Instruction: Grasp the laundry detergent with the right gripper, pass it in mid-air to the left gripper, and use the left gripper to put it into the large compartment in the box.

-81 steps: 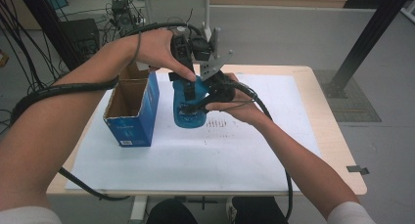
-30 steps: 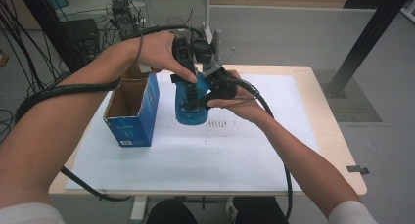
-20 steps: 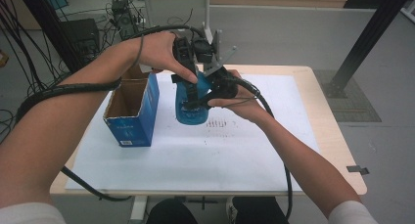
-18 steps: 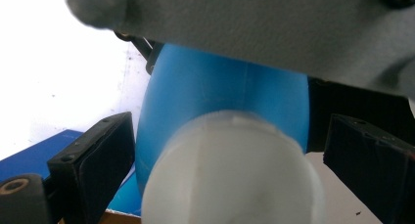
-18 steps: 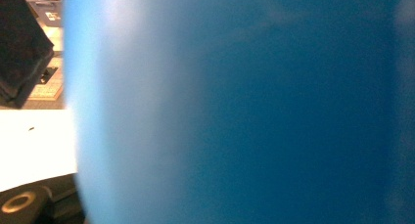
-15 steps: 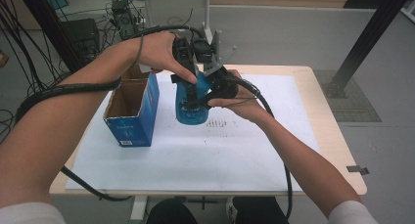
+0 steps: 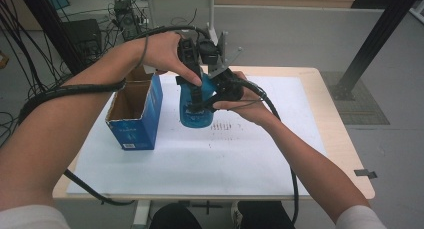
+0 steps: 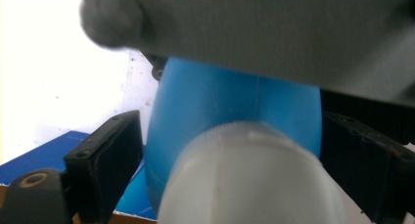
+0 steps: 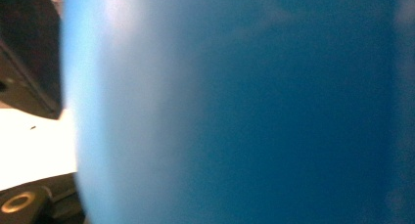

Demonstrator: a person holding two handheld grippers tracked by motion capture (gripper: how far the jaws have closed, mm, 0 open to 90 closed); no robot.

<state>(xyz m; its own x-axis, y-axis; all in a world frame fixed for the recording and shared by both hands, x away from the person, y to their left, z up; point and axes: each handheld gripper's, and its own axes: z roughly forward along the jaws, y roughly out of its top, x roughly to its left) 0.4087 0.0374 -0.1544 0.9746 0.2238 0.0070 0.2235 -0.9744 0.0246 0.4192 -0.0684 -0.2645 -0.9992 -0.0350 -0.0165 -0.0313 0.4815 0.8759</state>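
A blue bottle point(image 7: 193, 115) with a white cap point(image 8: 249, 180) is held upright just above the table, between both grippers. My left gripper point(image 7: 198, 91) comes down from above, and its black fingers point(image 8: 105, 160) flank the bottle's shoulders on either side, shut on it. My right gripper point(image 7: 211, 102) reaches in from the right and clasps the bottle's body. In the right gripper view the blue wall of the bottle point(image 9: 244, 111) sits right against the lens, hiding the jaws' tips.
An open blue cardboard box point(image 7: 132, 121) stands upright left of the bottle, near the table's left edge. A white sheet point(image 7: 225, 159) covers most of the wooden table. Black cables trail from both grippers over the left and front edges.
The bottle and both grippers have risen very slightly since the earliest frame. Over the last second nothing has visibly moved.
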